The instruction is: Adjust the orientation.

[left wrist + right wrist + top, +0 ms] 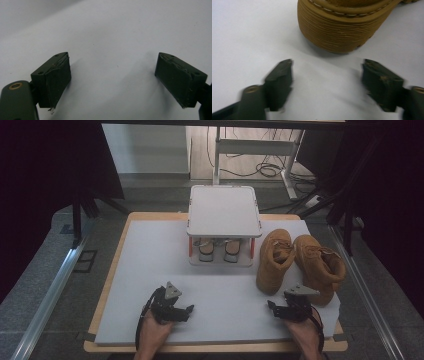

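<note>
Two tan work boots on a pale tabletop point(150, 270), right of a small white two-tier rack point(224, 212) with a pair of grey shoes point(218, 249) tucked on its lower shelf. Nearer boot point(274, 260) upright, toe toward the person's edge; second boot point(320, 265) just beside it on the right, tipped over toward the tabletop's right edge. Right claw point(272, 306) low over the tabletop just short of the nearer boot's toe, aimed at it, jaws parted with nothing between them and not touching the boot. Seen from the right gripper view, the ribbed rubber sole point(337, 32) and stitched welt close ahead of the right claw point(327, 75), slightly right of centre, bare tabletop in the gap. Left claw point(189, 309) well apart from both boots, resting low near the front left, its jaws spread wide and empty in the left gripper view point(112, 75). Likely heavy for footwear, judging by the thick sole; sole stiff and grippy, suede-like upper soft and liable to fold under a pinch. Toe probably too broad for these jaws; best hold likely the collar or the heel rim, where a wall of leather fits between the pads. Laces loose, poor for lifting.
</note>
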Action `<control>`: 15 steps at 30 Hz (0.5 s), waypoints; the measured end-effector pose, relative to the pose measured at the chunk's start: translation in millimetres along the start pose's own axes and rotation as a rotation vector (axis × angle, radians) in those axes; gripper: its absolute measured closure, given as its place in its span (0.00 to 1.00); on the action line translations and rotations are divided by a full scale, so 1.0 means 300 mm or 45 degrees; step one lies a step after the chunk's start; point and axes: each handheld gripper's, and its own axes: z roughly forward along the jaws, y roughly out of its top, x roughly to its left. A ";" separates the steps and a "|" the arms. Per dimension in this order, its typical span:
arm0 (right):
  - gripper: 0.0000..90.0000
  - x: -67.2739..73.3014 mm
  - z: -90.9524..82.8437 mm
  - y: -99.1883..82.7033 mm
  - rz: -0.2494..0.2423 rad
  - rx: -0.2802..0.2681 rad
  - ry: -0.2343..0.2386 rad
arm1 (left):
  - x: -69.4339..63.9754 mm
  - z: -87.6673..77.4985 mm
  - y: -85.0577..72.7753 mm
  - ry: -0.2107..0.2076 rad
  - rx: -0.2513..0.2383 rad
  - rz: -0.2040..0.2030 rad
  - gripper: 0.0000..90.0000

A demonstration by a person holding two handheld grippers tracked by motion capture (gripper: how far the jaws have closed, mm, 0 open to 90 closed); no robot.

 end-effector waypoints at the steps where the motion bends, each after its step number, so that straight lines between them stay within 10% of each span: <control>1: 0.34 -0.003 -0.006 -0.001 0.001 -0.012 0.005 | 0.000 0.000 0.000 0.000 0.000 0.001 0.15; 15: 0.84 0.034 -0.044 0.051 -0.018 -0.118 0.228 | 0.000 -0.001 0.000 0.001 0.006 0.009 0.15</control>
